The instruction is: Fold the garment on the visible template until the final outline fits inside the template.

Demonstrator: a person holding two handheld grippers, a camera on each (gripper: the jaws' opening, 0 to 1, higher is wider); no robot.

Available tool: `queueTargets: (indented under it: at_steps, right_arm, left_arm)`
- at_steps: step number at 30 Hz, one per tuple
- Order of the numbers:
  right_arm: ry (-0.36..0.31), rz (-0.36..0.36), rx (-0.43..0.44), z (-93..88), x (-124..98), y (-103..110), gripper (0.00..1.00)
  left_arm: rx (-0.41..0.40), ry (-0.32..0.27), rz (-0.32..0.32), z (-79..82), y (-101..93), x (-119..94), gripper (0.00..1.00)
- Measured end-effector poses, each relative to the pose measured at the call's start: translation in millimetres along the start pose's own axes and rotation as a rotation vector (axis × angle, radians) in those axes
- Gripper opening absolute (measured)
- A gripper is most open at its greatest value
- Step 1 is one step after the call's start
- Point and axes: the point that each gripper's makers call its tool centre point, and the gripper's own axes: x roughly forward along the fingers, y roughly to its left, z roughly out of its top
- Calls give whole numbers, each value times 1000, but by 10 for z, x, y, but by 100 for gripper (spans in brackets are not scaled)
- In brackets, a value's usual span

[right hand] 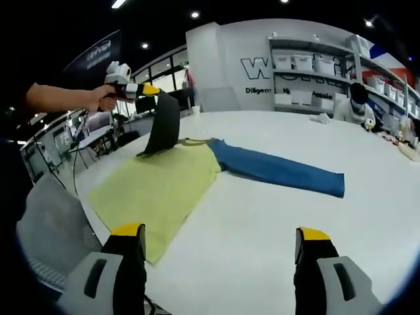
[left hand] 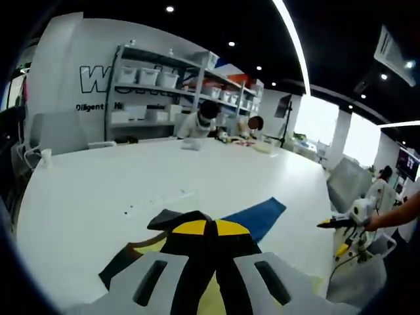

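The garment lies on the white table (right hand: pixel 275 230): a yellow body (right hand: pixel 157 190), a blue sleeve (right hand: pixel 282 170) stretched out flat to the right, and a black sleeve (right hand: pixel 164 125). In the right gripper view my left gripper (right hand: pixel 141 90), held in a hand, is shut on the black sleeve and holds its end up above the table. In the left gripper view my left gripper (left hand: pixel 213 228) pinches that black cloth (left hand: pixel 197 262), with the blue sleeve (left hand: pixel 259 216) beyond. My right gripper (right hand: pixel 221 235) stands wide open over the table's near edge, holding nothing; it also appears as the right gripper (left hand: pixel 331 224) at the side.
Shelves with white bins (left hand: pixel 151 75) line the back wall. People (left hand: pixel 203 121) sit at the table's far end with small items. Grey chairs (left hand: pixel 344 184) stand beside the table, one chair (right hand: pixel 49 216) close to the garment's edge.
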Motion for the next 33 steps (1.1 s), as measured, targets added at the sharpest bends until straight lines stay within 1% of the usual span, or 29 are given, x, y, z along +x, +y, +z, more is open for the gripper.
queueTargets:
  at_steps: [4,6,8,9,11,13,15,16,18,19,20,21,23,26,27,28,31,33]
  right_arm:
    - [5,9,3,-49,-5,41,93]
    - [5,9,7,-75,-7,46,92]
    - [-3,22,21,-65,-6,83,93]
    - [-7,21,20,-57,-5,92,94]
    - [-17,27,21,-35,4,118,94]
    - [-29,25,30,-10,13,126,94]
    - [-37,27,31,-7,19,129,94]
    - [-35,26,32,-17,18,124,94]
    - [-28,25,34,-58,7,109,94]
    - [-23,21,35,-87,-2,90,94]
    - [-20,22,38,-108,-11,85,94]
    - [-18,23,41,-134,-22,81,94]
    - [-7,23,41,-181,-41,80,94]
    - [2,22,49,-243,-63,92,94]
    - [9,22,51,-273,-63,94,94]
    - [13,23,53,-298,-62,98,93]
    - [25,22,57,-357,-60,103,93]
    - [22,23,59,-352,-63,118,92]
  left_arm:
    - [4,30,17,-119,1,98,3]
    - [-12,45,19,-173,-5,150,3]
    - [-16,56,19,-229,-30,216,3]
    - [-14,68,20,-283,-54,262,3]
    - [11,84,20,-361,-89,335,3]
    - [8,75,23,-369,-104,371,3]
    - [-15,77,20,-390,-139,411,3]
    - [-14,84,12,-406,-163,426,3]
    - [23,99,5,-432,-185,459,3]
    - [20,98,4,-430,-188,474,3]
    - [5,97,5,-427,-185,487,3]
    - [-36,92,15,-423,-182,509,3]
    - [-57,96,16,-445,-200,549,3]
    - [-39,121,0,-543,-289,598,3]
    - [-15,139,-12,-602,-339,613,3]
    - [5,145,-18,-633,-366,624,3]
    - [6,159,-24,-724,-436,675,3]
    - [27,171,-28,-762,-476,715,3]
